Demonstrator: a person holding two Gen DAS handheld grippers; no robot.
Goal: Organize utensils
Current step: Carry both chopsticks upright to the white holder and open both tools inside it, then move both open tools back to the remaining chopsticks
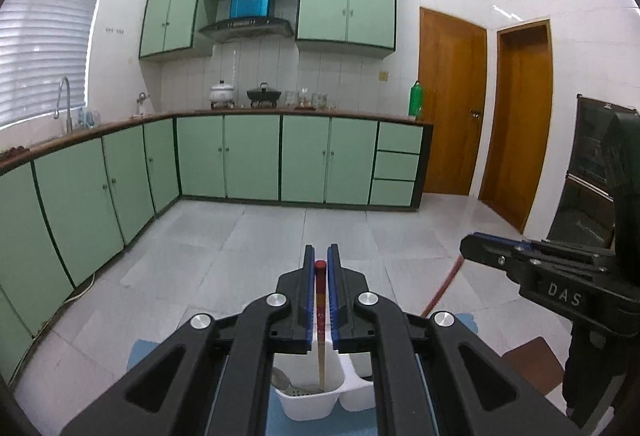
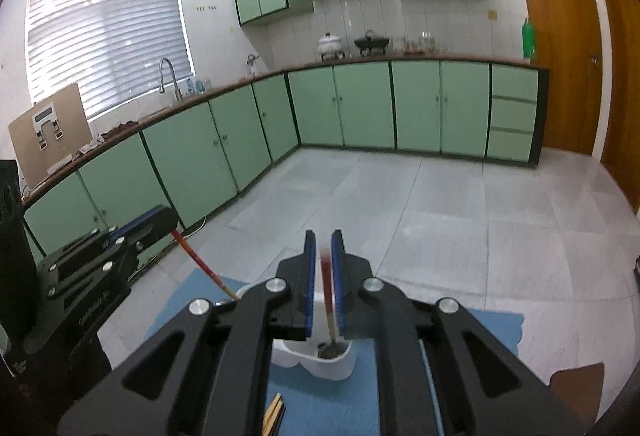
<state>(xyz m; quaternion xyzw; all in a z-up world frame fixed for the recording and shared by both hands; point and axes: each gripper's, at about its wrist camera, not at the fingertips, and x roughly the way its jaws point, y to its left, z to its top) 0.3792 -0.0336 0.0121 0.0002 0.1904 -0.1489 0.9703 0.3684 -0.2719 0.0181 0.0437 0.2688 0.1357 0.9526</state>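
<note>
My left gripper (image 1: 320,250) is shut on a red-topped chopstick (image 1: 320,292), which hangs with its pale tip inside a white utensil holder (image 1: 308,406). In the right wrist view that chopstick (image 2: 200,262) slants from the left gripper (image 2: 166,216) into the holder (image 2: 320,364). My right gripper (image 2: 322,236) stands slightly open around a second red-topped chopstick (image 2: 328,288). This one is blurred, leans on the right pad, and has its tip in another compartment. In the left wrist view the right gripper (image 1: 470,246) is at the right.
The holder stands on a blue mat (image 2: 492,328) on a table. More wooden chopsticks (image 2: 274,416) lie on the mat near me. A metal utensil (image 1: 298,391) sits in the holder. Green kitchen cabinets (image 1: 248,156) and wooden doors (image 1: 452,100) are far behind.
</note>
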